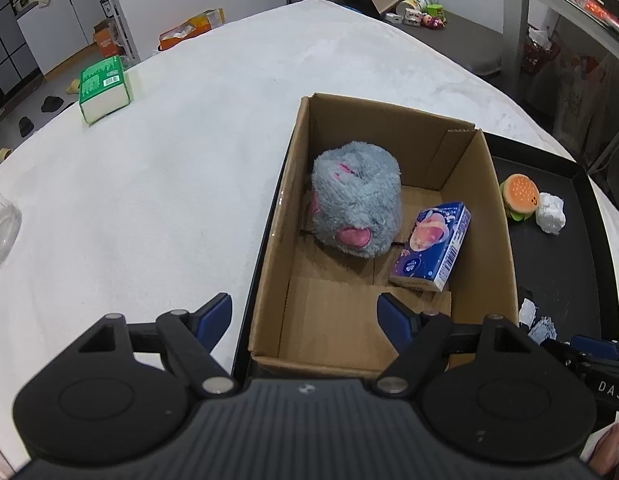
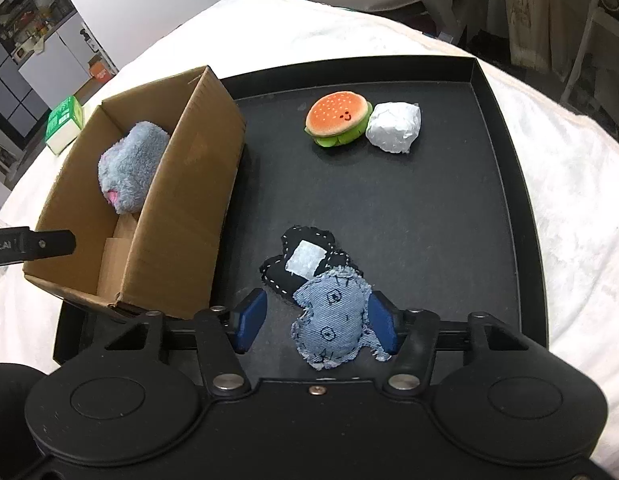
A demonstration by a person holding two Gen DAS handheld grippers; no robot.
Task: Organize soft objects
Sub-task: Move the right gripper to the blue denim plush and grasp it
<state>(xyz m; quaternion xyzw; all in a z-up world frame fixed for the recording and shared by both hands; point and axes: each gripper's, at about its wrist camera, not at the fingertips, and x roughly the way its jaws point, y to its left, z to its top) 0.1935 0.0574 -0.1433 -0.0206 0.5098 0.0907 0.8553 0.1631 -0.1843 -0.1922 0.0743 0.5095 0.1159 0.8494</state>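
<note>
— Jaws on the right gripper [image 2: 315, 326] stood spread, with the denim plush [image 2: 329, 320] lying between them on the black tray [image 2: 509, 184], its right edge against the right pad, a gap on the left. Nothing was gripped yet.

— Which way did it run?

— Its long axis pointed roughly away from the camera, across the closing line, so a straight squeeze looked workable. Just beyond, touching it, sat the black stitched plush [image 2: 293, 264].

— And the left gripper [image 1: 305, 316]?

— Open and empty too, hovering over the near end of the cardboard box [image 1: 497, 216], left of the denim piece. Deeper inside were the tissue pack [image 1: 433, 248] and the grey fuzzy plush [image 1: 357, 200].

— Farther out?

— The burger plush [image 2: 337, 118] touching a white wrapped bundle [image 2: 395, 128] at the tray's far end. The right hand was clearly nearer all three.
</note>
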